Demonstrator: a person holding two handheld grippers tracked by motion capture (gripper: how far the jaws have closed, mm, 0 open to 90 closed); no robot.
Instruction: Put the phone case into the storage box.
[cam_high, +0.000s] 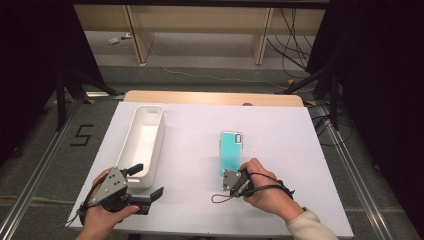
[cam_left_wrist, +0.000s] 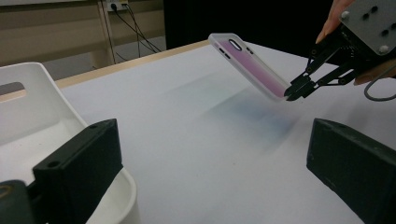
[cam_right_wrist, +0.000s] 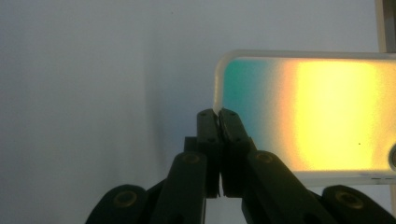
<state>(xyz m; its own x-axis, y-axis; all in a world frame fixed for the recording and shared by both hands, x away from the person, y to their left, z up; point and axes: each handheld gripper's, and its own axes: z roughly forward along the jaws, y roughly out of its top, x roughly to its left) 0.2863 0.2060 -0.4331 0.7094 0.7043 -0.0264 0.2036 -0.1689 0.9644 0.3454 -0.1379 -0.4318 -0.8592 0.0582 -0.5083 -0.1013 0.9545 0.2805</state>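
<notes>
Both grippers seen | my right gripper (cam_high: 239, 176) pinched shut on iridescent teal clear-rimmed phone case (cam_high: 230, 152), lifted tilted off white table (cam_high: 280, 130); far end cropped | left gripper (cam_high: 147, 181) gaped empty beside white plastic bin (cam_high: 142, 145)

Grey floor (cam_high: 60, 150), wooden bench (cam_high: 200, 30), black curtains (cam_high: 380, 75)

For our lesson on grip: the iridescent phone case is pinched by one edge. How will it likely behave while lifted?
The clear-rimmed iridescent phone case probably stays stiff: it juts straight from the right gripper, far end raised. It seems light, held by a thin pinch. Its glossy surface may slip or pivot.
</notes>
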